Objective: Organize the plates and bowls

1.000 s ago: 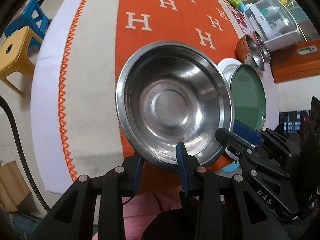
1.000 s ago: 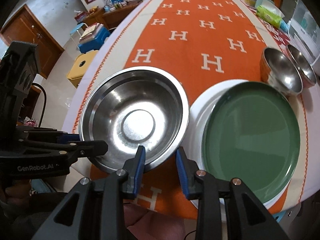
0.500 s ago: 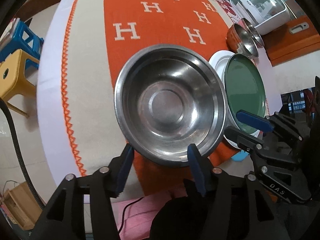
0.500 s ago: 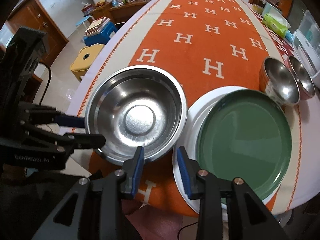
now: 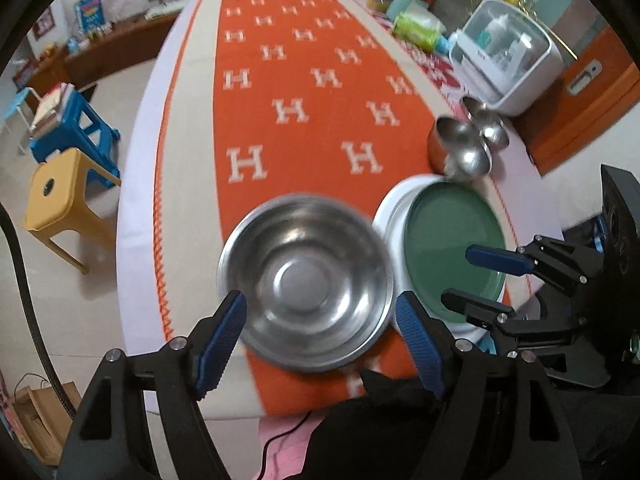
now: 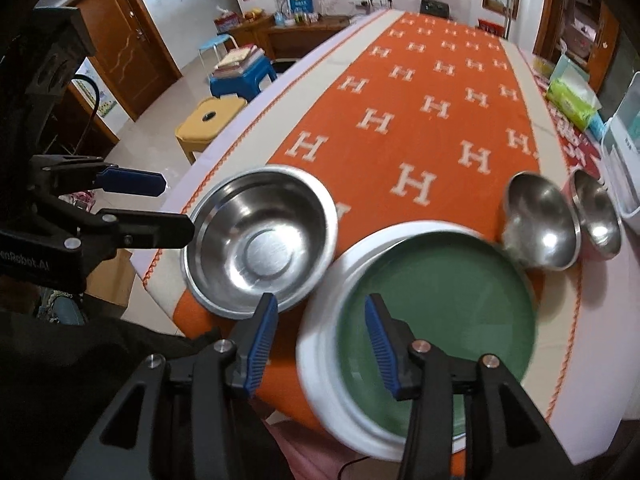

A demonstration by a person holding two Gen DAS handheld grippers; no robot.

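Bowls: one large (image 5: pixel 306 282), two small (image 6: pixel 540 226); two stacked plates (image 6: pixel 436 308); both tools (image 5: pixel 320 340) (image 6: pixel 318 340) gape empty.

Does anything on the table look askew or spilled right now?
One small steel bowl lies tipped on its side against the green plate, beside a second small bowl, also tilted. The large steel bowl sits upright and empty. The green plate sits off-centre on the white plate. Nothing is spilled.
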